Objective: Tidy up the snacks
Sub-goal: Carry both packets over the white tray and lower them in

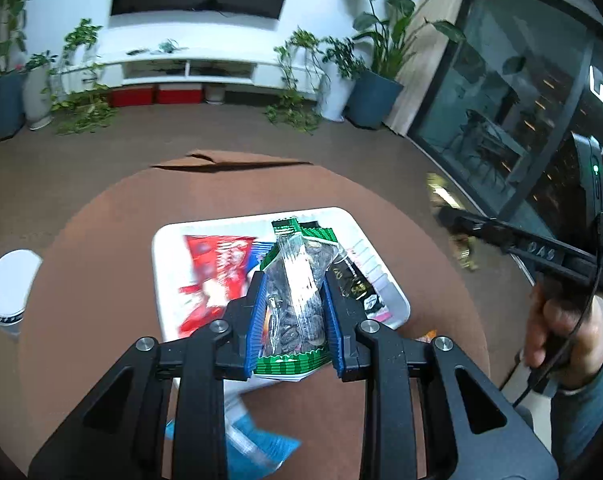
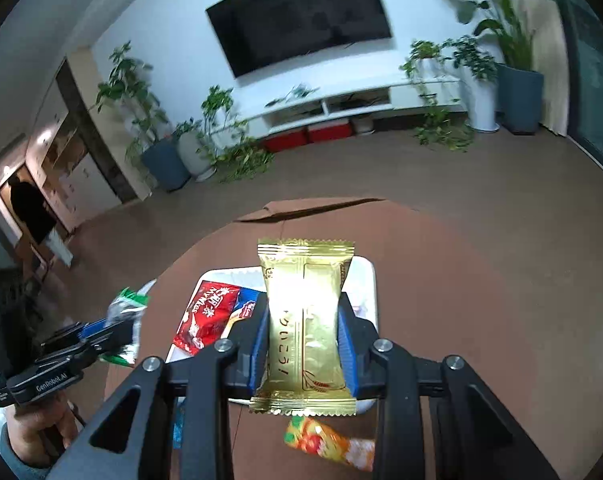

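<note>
**Both grippers loaded above the tray: carry-and-place step**

The left gripper point(image 1: 291, 300) is clamped on a clear, green-edged packet of dark seeds point(image 1: 297, 280), its blue pads pressing the packet's two sides. The right gripper point(image 2: 305, 344) is clamped likewise on a gold-wrapped snack bar point(image 2: 305, 320), held lengthwise between the pads. Both packets hang above the white tray point(image 1: 381, 264), which rests on the round brown tabletop point(image 1: 101, 248) and already holds a red packet point(image 1: 217, 268) with others beside it. An orange packet point(image 2: 329, 442) and a blue packet point(image 1: 261, 446) lie loose on the tabletop, just outside the tray's near edge. The step in hand appears to be transport of two snacks to the tray. The next move would call for lowering each packet over a free part of the tray before parting the pads; the loose packets then remain to be gathered.
</note>
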Tool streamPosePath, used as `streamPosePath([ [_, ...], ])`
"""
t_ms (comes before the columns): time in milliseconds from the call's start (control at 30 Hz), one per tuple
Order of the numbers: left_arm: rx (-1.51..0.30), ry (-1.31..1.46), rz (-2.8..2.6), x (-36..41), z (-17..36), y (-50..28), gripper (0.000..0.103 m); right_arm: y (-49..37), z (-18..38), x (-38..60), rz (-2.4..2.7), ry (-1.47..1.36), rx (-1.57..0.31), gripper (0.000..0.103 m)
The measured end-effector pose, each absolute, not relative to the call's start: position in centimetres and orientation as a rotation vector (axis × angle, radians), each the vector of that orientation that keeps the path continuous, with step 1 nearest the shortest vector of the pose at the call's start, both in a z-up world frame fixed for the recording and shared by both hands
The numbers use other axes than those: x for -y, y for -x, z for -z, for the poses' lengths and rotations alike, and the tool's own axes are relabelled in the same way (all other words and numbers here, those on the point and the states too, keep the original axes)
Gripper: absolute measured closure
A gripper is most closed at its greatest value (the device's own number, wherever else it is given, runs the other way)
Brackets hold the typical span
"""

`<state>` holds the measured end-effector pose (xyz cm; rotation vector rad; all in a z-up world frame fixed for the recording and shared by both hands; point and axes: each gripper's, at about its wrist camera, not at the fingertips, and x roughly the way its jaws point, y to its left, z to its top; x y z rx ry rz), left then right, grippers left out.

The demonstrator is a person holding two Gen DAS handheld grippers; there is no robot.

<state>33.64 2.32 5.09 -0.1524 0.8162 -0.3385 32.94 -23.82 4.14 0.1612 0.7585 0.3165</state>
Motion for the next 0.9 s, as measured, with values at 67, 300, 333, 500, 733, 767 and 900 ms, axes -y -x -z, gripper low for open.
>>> streamPosePath([
  [67, -0.848, 0.143, 0.344, -1.0, -3.6, -35.6, 0.078, -34.6, -2.8, 23.1, -0.317, -0.141, -0.794, 0.07],
  [300, -0.942, 0.16, 0.332, 1.0, 2.0, -40.3, 0.078, -39.1, 2.2, 22.6, -0.297, -0.103, -0.901, 0.07],
  [333, -0.949, 0.159, 0.331, 0.9, 2.5, -40.3, 0.078, -39.5, 2.7, 22.7, -0.295, -0.102, -0.91, 0.07],
  [500, -0.986, 0.148, 0.321, 1.9, 5.2, -42.0, 0.078, -40.9, 5.0, 22.6, -0.292, -0.096, -0.953, 0.07],
  [733, -0.99, 0.119, 0.314, 3.6, 6.8, -43.3, 0.077, -41.7, 6.7, 22.8, -0.272, -0.096, -0.968, 0.07],
  [767, -0.986, 0.119, 0.313, 3.7, 6.9, -43.5, 0.077, -41.7, 7.0, 22.9, -0.27, -0.089, -0.973, 0.07],
  [900, -0.974, 0.107, 0.318, 3.6, 6.9, -42.1, 0.077, -41.7, 7.6, 22.8, -0.27, -0.08, -0.961, 0.07],
])
